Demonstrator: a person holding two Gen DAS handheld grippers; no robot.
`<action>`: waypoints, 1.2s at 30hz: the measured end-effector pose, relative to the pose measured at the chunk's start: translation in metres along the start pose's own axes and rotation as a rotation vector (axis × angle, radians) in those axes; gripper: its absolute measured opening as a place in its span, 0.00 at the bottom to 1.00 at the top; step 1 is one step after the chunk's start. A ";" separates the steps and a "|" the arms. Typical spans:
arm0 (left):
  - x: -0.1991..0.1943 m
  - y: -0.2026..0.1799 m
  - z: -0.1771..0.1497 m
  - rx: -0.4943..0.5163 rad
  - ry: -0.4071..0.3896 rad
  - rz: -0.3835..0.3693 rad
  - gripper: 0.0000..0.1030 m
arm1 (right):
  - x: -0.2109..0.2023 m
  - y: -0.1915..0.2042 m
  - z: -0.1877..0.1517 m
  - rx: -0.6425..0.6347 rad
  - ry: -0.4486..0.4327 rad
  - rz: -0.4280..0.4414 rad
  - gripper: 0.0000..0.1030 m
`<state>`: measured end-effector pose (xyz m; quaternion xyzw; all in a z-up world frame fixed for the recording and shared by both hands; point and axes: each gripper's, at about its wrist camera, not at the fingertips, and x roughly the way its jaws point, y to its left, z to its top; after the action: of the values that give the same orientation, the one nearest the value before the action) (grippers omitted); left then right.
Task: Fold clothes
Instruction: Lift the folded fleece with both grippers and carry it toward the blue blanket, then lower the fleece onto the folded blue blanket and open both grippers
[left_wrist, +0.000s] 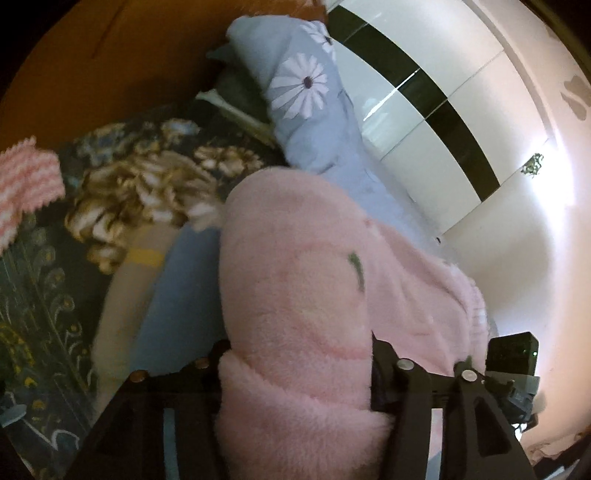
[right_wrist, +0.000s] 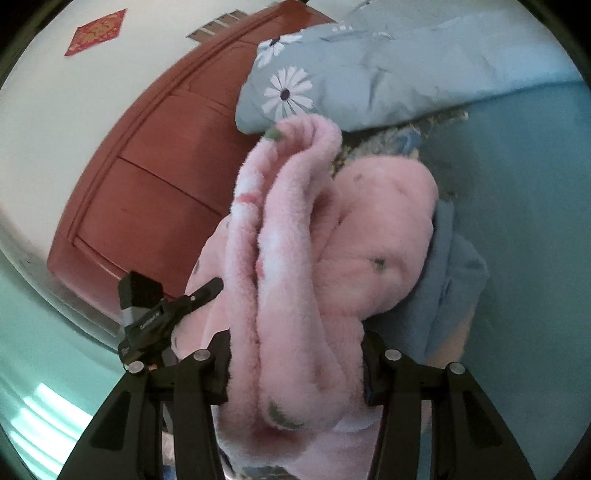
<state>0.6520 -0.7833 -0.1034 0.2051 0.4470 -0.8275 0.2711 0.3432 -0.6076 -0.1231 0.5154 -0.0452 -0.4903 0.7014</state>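
Pinching a thick roll of pink fleece garment (left_wrist: 295, 295), the left gripper (left_wrist: 295, 384) has both jaws pressed into the pile at 6 o'clock of its view. The right gripper (right_wrist: 295, 373) likewise clamps bunched folds of the same garment (right_wrist: 295, 258), which rises toward 12 o'clock. Beyond it, at 3 o'clock, lies blue cloth (right_wrist: 454, 280). Farther off, a grey-blue daisy-print pillow (right_wrist: 369, 74) sits at 1 o'clock, with a red-brown wooden headboard (right_wrist: 155, 177) at 10 o'clock. In the left view a dark floral blanket (left_wrist: 122, 192) spreads at 9 o'clock.
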 end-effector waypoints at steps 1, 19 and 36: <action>-0.001 0.005 -0.002 -0.012 -0.005 -0.018 0.58 | 0.002 -0.002 -0.002 -0.007 0.003 0.005 0.52; -0.101 -0.022 -0.006 -0.105 -0.270 0.045 0.60 | -0.043 0.076 0.056 -0.319 -0.084 -0.145 0.69; -0.051 -0.020 -0.031 -0.024 -0.178 -0.016 0.60 | 0.030 0.064 0.071 -0.297 0.023 -0.267 0.69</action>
<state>0.6820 -0.7346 -0.0768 0.1238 0.4327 -0.8391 0.3054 0.3594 -0.6791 -0.0542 0.4133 0.1045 -0.5743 0.6989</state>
